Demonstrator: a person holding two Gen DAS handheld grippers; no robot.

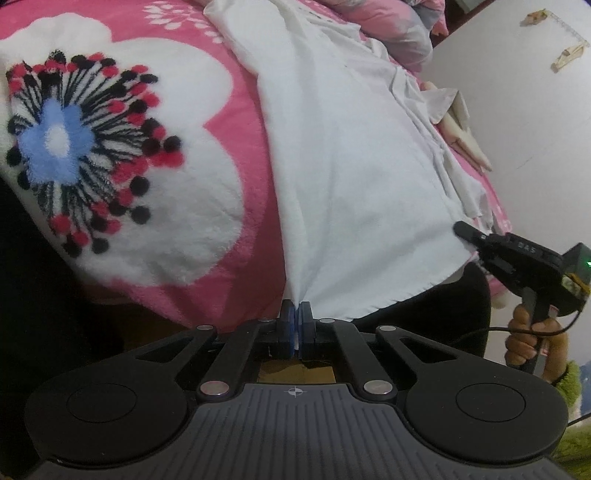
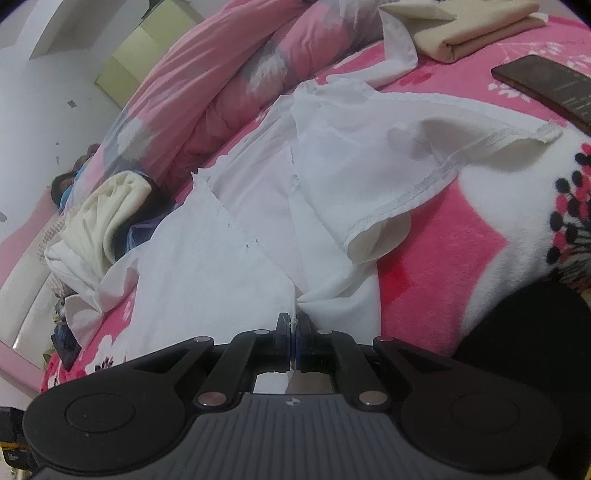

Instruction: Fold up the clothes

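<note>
A white garment (image 1: 354, 177) lies stretched along a pink flowered blanket (image 1: 236, 92) on a bed. My left gripper (image 1: 295, 314) is shut on the garment's near hem corner, and the cloth fans out from the pinch. At the right of the left wrist view my right gripper (image 1: 463, 229), held in a hand (image 1: 535, 343), is shut on the hem's other corner. In the right wrist view my right gripper (image 2: 293, 325) pinches the white garment (image 2: 266, 221); a stitched sleeve or hem (image 2: 424, 184) is folded over on the right.
A folded beige cloth (image 2: 472, 33) and a dark flat object (image 2: 550, 88) lie at the far right on the blanket (image 2: 443, 251). A pink duvet (image 2: 221, 92) is bunched behind. A pile of cream and dark clothes (image 2: 107, 218) sits left, by the bed's edge. White wall (image 1: 535, 129) lies right.
</note>
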